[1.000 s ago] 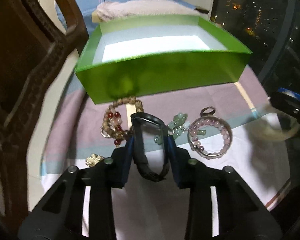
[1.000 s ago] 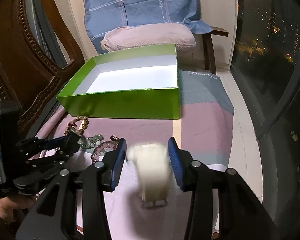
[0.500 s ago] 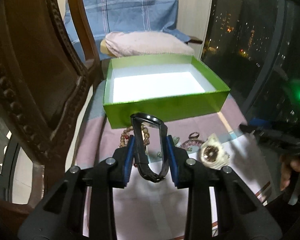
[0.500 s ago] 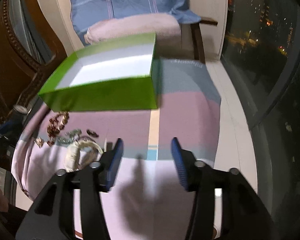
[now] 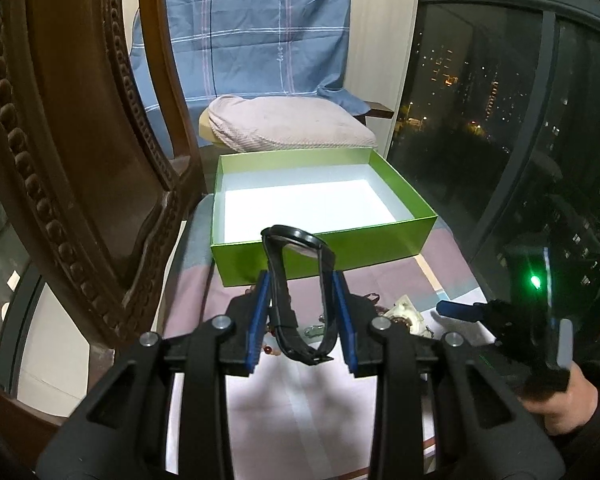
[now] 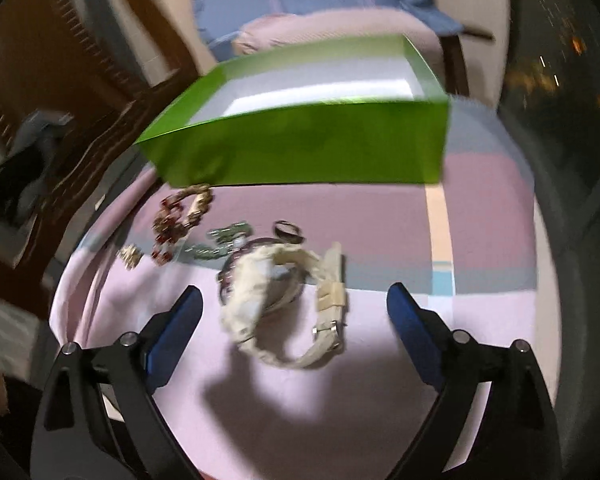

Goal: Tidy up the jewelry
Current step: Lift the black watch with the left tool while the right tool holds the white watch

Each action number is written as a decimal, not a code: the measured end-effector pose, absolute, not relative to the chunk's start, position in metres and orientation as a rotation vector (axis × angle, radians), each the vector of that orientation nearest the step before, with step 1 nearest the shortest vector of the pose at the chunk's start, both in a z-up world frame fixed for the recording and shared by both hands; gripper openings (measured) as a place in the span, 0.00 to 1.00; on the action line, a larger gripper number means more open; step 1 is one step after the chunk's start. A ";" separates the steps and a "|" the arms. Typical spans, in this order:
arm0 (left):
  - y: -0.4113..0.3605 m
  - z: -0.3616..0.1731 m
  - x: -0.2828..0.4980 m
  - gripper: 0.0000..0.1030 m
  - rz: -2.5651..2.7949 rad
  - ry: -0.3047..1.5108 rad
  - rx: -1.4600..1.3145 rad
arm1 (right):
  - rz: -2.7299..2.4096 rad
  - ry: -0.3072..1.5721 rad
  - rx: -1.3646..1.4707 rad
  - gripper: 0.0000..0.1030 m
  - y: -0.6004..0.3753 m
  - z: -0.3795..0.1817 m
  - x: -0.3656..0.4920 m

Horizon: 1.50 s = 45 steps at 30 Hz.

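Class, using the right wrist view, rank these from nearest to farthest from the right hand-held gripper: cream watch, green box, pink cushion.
1. Cream strap watch, on the cloth between the open fingers.
2. Green cardboard box, beyond the jewelry.
3. Pink cushion, behind the box.

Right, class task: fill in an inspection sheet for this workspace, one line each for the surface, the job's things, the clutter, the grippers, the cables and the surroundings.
Surface: striped pink, grey and white cloth.
Job's things: open green box, nothing in the part of its inside that shows; black watch; cream watch lying on the cloth; bead bracelets, ring and small green pieces in front of the box.
Clutter: nothing seen.
Grippers: left gripper shut on the black watch; right gripper open around the cream watch.
Cables: nothing seen.
Surroundings: carved wooden chair, pink cushion, blue checked cloth, dark window.
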State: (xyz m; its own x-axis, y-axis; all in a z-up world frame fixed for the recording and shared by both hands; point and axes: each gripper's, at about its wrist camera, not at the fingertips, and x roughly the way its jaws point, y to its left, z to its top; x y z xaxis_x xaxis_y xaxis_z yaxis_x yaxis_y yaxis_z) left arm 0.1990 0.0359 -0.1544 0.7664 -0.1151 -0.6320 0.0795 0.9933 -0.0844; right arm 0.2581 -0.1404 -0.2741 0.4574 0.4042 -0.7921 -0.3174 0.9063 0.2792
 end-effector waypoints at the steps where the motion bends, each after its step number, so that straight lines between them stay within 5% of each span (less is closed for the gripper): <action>1: 0.037 -0.154 0.199 0.30 -0.103 0.688 -0.057 | 0.448 1.017 0.122 0.74 -0.142 -0.278 0.262; 3: 0.039 -0.151 0.198 0.30 -0.101 0.687 -0.061 | 0.493 1.047 0.164 0.57 -0.141 -0.281 0.267; 7: 0.039 -0.149 0.198 0.31 -0.097 0.682 -0.066 | 0.522 1.002 0.082 0.52 -0.128 -0.270 0.257; 29: 0.013 -0.106 0.159 0.32 -0.094 0.619 -0.073 | 0.411 0.613 0.084 0.51 -0.198 -0.121 0.166; 45: 0.005 -0.112 0.157 0.32 -0.091 0.649 -0.054 | 0.389 0.576 0.074 0.51 -0.198 -0.113 0.151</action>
State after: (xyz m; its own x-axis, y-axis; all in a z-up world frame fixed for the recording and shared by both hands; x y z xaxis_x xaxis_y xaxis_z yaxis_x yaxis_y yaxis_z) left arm 0.1573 0.0054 -0.1121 0.7928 -0.1017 -0.6010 0.0677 0.9946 -0.0791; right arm 0.1511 -0.1978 -0.1132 0.7683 0.3783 -0.5164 -0.3376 0.9248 0.1752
